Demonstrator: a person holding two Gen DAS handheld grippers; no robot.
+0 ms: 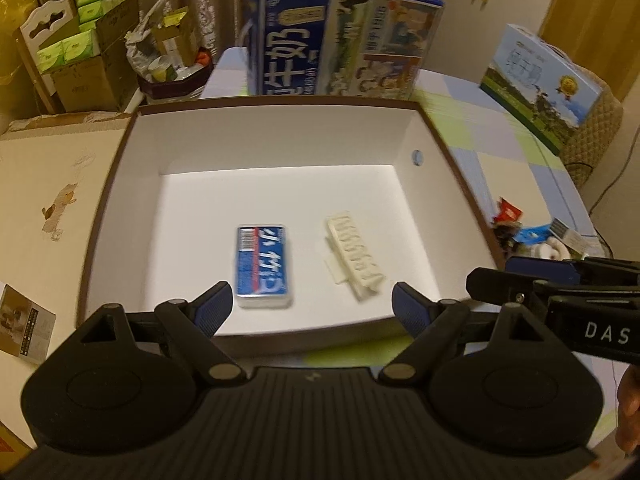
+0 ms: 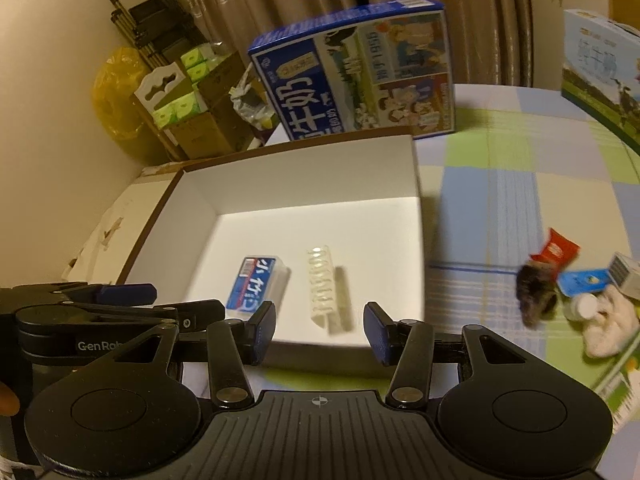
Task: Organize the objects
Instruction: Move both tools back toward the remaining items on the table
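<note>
A shallow white box with a brown rim [image 1: 280,104] [image 2: 304,144] lies on the checked tablecloth. Inside it are a blue-and-white packet [image 1: 262,264] [image 2: 256,282] and a cream hair claw clip [image 1: 356,258] [image 2: 326,292]. My left gripper [image 1: 312,308] hangs open over the box's near edge, holding nothing. My right gripper [image 2: 320,330] is also open and empty, just in front of the box's near wall; its side shows at the right of the left wrist view [image 1: 560,292]. Loose items lie to the right of the box: a red packet [image 2: 556,250], a dark furry object [image 2: 536,292], a small blue carton [image 2: 584,282], a white soft item [image 2: 612,328].
A big blue milk carton box [image 1: 340,40] [image 2: 356,72] stands behind the white box. A second milk box [image 1: 540,84] sits at the far right. Cardboard boxes of green tissue packs [image 1: 76,48] and a bin [image 1: 172,68] stand left of the table.
</note>
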